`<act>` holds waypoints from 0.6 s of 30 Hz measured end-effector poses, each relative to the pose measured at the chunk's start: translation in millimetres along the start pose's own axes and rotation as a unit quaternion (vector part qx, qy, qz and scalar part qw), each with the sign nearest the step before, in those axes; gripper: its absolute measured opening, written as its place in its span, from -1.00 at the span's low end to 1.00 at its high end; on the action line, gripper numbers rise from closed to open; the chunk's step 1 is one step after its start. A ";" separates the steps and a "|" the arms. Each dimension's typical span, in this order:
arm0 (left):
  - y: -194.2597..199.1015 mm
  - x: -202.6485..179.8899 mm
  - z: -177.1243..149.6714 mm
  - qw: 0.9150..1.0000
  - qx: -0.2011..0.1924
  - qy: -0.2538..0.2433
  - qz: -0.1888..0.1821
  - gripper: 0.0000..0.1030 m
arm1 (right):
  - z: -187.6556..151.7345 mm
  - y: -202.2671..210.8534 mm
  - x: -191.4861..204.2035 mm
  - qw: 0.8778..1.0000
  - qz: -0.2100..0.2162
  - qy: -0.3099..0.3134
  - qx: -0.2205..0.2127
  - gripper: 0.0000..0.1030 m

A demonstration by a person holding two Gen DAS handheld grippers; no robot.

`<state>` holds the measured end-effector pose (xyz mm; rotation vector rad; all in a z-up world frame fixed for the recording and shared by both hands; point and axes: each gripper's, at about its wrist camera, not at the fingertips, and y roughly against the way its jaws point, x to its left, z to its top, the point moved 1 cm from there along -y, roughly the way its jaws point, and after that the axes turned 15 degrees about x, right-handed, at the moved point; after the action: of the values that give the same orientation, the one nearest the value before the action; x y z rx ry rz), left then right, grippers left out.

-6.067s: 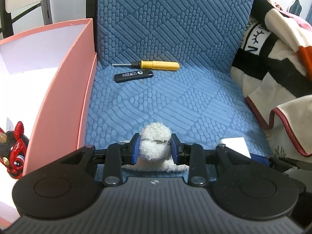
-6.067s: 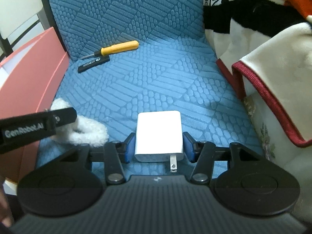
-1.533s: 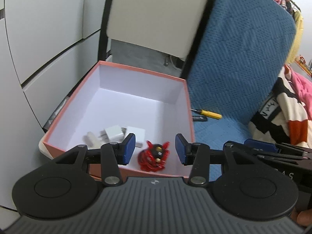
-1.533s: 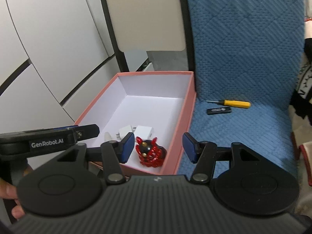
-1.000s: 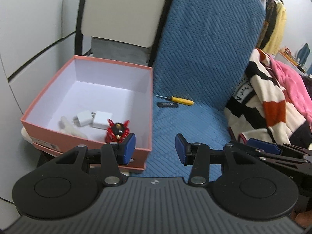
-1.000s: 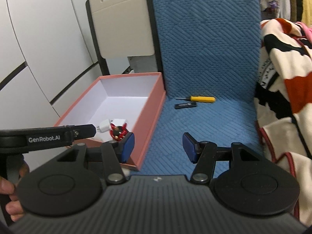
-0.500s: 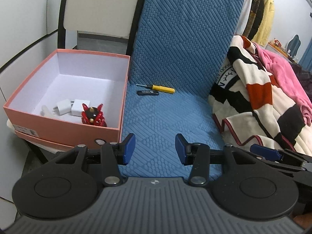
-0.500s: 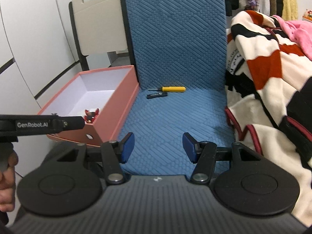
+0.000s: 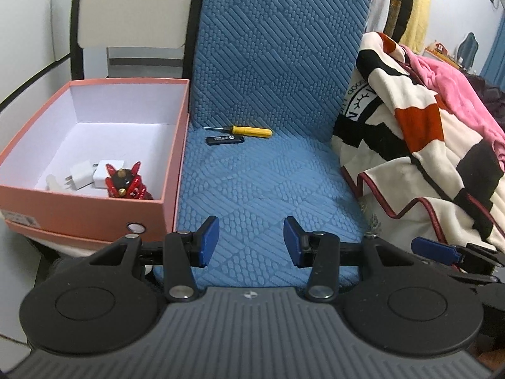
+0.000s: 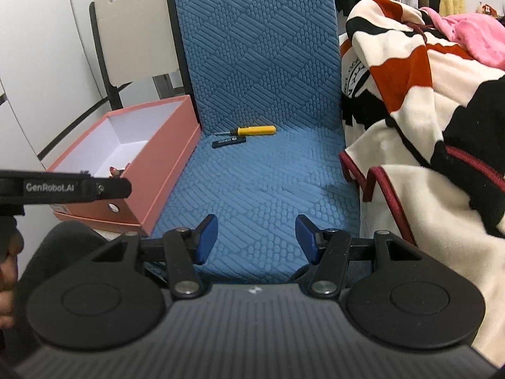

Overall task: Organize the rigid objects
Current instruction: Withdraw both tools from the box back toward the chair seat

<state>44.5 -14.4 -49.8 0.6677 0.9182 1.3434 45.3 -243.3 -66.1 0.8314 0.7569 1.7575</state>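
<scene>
A yellow screwdriver [image 9: 246, 130] and a black stick-shaped device [image 9: 224, 140] lie at the back of the blue seat [image 9: 258, 189]; both also show in the right wrist view, the screwdriver [image 10: 252, 130] and the device [image 10: 229, 141]. The pink box [image 9: 170, 164] at the left holds two white chargers [image 9: 83, 175] and a red figurine [image 9: 124, 184]. My left gripper [image 9: 251, 241] is open and empty above the seat's front edge. My right gripper [image 10: 255, 239] is open and empty, also over the front edge.
A striped blanket [image 9: 426, 145] with pink cloth covers the right side. A beige chair back [image 10: 132, 34] and white cabinet panels stand behind the pink box [image 10: 176, 170]. The left gripper's arm [image 10: 63, 187] crosses the right wrist view at the left.
Both grippers have swung from over the pink box to the right and now face the blue seat. The charger and the fluffy thing held earlier lie in the box.
</scene>
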 end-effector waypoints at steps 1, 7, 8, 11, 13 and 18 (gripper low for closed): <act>-3.5 -0.7 1.6 1.000 0.000 -0.002 0.000 -0.01 | 0.1 -2.2 -0.6 1.000 0.001 -0.001 0.001 0.11; -24.8 3.4 11.3 1.000 0.007 0.004 -0.011 -0.01 | 11.0 -14.8 -4.4 0.999 0.007 -0.027 -0.018 0.11; -29.0 4.5 12.9 1.000 0.009 0.006 -0.011 -0.01 | 14.8 -19.6 -4.6 0.999 0.008 -0.031 -0.020 0.11; -46.8 6.9 20.3 1.000 0.021 -0.001 -0.013 -0.01 | 27.8 -34.3 -4.2 0.999 0.009 -0.040 -0.026 0.11; -59.3 6.2 26.5 1.000 0.024 -0.013 -0.008 -0.01 | 37.6 -43.3 -4.1 0.999 0.008 -0.039 -0.033 0.11; -92.7 3.1 42.3 0.999 0.027 -0.029 -0.008 -0.01 | 64.8 -67.8 -10.7 0.998 0.015 -0.045 -0.043 0.11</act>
<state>128.5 -19.7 -107.3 0.7358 0.9142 1.2826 136.0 -226.3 -85.9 0.8610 0.6093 1.7545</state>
